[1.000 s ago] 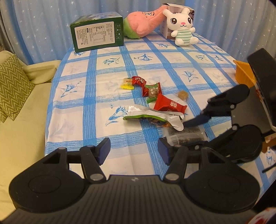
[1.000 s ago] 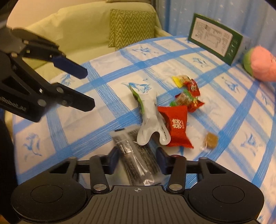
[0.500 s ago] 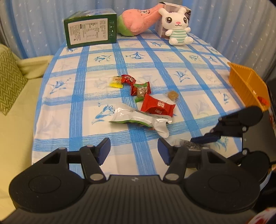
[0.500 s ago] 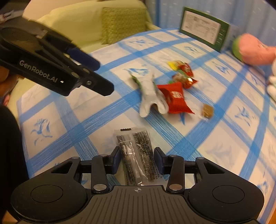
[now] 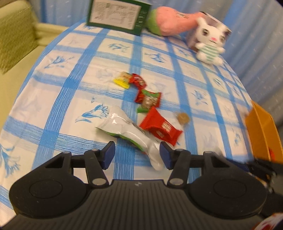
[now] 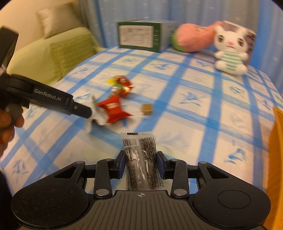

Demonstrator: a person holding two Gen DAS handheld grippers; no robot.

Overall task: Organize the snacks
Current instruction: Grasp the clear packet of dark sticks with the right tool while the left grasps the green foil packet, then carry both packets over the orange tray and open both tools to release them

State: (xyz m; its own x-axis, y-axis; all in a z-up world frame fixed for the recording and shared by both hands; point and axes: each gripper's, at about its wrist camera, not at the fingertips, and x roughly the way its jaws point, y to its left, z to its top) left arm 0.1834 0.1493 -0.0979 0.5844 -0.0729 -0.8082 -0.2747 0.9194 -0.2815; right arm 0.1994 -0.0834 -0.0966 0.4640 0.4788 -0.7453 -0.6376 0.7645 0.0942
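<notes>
My right gripper [image 6: 141, 161] is shut on a clear packet of dark seeds [image 6: 141, 159] and holds it above the tablecloth. My left gripper [image 5: 137, 155] is open, its jaws either side of the tail of a silver and green pouch [image 5: 127, 131]. It also shows in the right wrist view [image 6: 83, 110], beside that pouch [image 6: 96, 118]. A red packet [image 5: 161, 128], a brown candy [image 5: 183, 118] and several small red, green and yellow sweets [image 5: 141, 90] lie in the middle of the table. An orange basket [image 5: 261, 131] stands at the right edge.
A green box [image 5: 118, 16], a pink plush [image 5: 169, 19] and a white bunny plush [image 5: 210, 47] in front of a small box stand at the far end. A yellow-green sofa with a cushion [image 5: 14, 35] lies to the left. Blue curtains hang behind.
My right gripper has lifted the seed packet off the table and swung to the right towards the basket. My left gripper has moved forward onto the silver pouch, still open.
</notes>
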